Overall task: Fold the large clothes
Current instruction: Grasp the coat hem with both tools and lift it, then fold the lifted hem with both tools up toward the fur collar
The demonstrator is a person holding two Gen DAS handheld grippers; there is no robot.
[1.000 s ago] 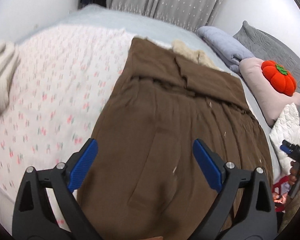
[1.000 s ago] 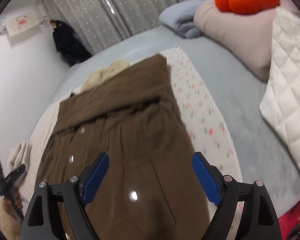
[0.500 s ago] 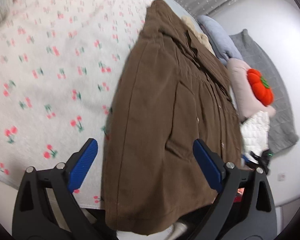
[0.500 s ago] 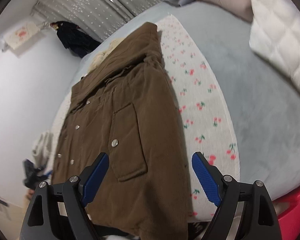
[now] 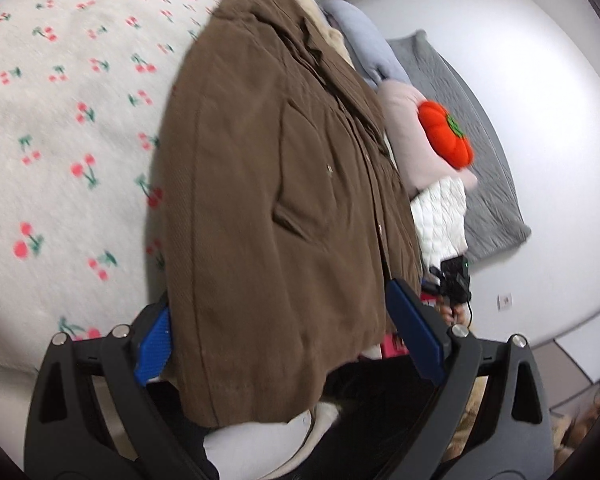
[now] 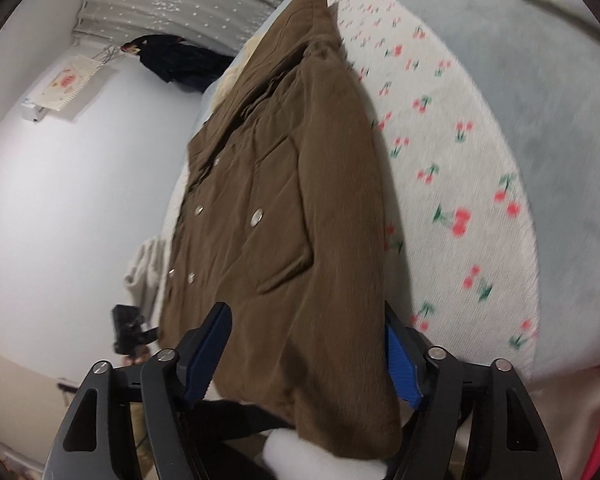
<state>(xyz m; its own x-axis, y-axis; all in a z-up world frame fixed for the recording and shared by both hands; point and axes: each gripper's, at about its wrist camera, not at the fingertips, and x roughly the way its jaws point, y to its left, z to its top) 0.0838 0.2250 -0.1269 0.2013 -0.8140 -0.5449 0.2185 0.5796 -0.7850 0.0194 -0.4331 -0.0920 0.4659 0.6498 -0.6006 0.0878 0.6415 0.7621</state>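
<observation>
both views have tipped downward since a second ago, so the near hem of the brown jacket [image 5: 268, 216], then out of sight below the frame, now hangs over the near edge of the bed between each pair of fingers. one jacket lies spread flat, front up, on the white cherry-print blanket [image 5: 60, 128], collar at the far end. no brand, label or readable writing shows on anything; the wall hanging [image 6: 66, 82] at far left in the right wrist view bears a pink motif too blurred to read. four metal snaps can be counted on the jacket front in that view. the left gripper [image 5: 288, 340] stands wide, its two blue pads either side of the hem's left portion, not pressing it. the right gripper [image 6: 312, 354] has just been closing; the hem's right corner sits between its pads, and they do not yet visibly pinch the cloth. one orange pumpkin cushion [image 5: 446, 134] rests on a pink pillow [image 5: 408, 136] at the right, beside one white quilted piece [image 5: 440, 216].
</observation>
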